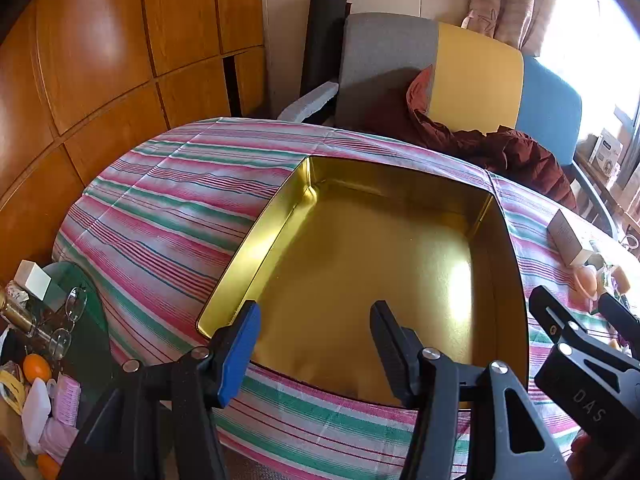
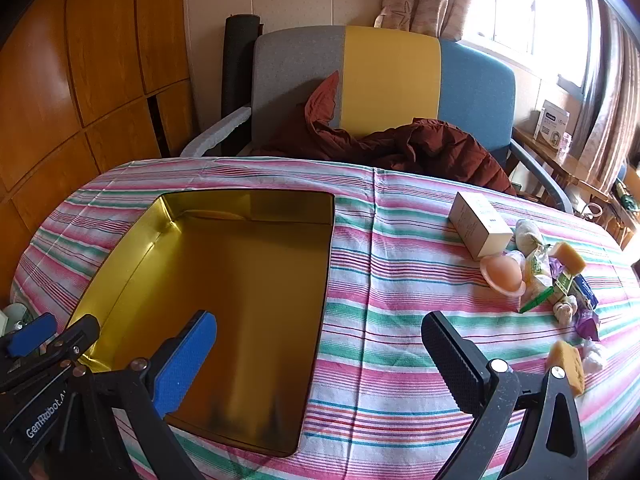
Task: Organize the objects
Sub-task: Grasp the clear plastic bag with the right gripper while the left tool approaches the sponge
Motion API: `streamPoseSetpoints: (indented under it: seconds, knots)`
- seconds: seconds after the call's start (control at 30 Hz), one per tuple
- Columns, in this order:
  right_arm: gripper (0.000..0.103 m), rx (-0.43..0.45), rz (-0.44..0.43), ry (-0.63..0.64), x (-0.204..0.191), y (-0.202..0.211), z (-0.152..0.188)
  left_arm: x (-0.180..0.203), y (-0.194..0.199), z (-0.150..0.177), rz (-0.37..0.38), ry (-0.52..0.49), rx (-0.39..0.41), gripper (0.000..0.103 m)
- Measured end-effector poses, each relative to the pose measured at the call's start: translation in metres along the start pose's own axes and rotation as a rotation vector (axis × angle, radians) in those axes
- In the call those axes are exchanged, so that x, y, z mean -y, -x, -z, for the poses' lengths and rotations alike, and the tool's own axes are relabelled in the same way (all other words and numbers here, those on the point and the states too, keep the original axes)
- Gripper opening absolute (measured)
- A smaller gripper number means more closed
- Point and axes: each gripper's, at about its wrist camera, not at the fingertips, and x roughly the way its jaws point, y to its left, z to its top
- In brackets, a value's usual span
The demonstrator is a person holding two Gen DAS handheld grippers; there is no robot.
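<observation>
Both grippers hang low over the near edge of the gold tin [image 2: 224,280], each spread wide with nothing between its fingers. From its own camera the left gripper [image 1: 316,344] sits squarely over the tin's open, bare interior; the right gripper [image 2: 320,360] straddles the tin's right wall and the striped tablecloth [image 2: 400,280].

Everything to be sorted lies to the right of the tin, well apart from it: a white carton [image 2: 478,224], a pink silicone cup [image 2: 502,274], yellow sponge blocks [image 2: 568,256], and a jumble of small packets [image 2: 560,284]. The carton's long axis runs diagonally, away and to the left. The right gripper is plainly nearer, so the reach is probably its job, forward and rightward.

Only the right camera shows the whole pile; the left catches just the carton and cup at its margin, though it alone shows the cluttered side table [image 1: 60,280] left of the tin.
</observation>
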Motion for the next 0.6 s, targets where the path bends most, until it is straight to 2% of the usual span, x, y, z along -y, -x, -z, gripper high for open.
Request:
streamPoseSetpoints:
  seconds: [0.4, 0.6]
  knots:
    - [0.103, 0.001, 0.043, -0.023, 0.028, 0.005, 0.004, 0.01, 0.003, 0.006, 0.021, -0.029, -0.003, 0.058]
    - [0.103, -0.007, 0.057, -0.064, 0.06, 0.006, 0.015, 0.026, 0.004, 0.015, 0.091, -0.063, -0.031, 0.058]
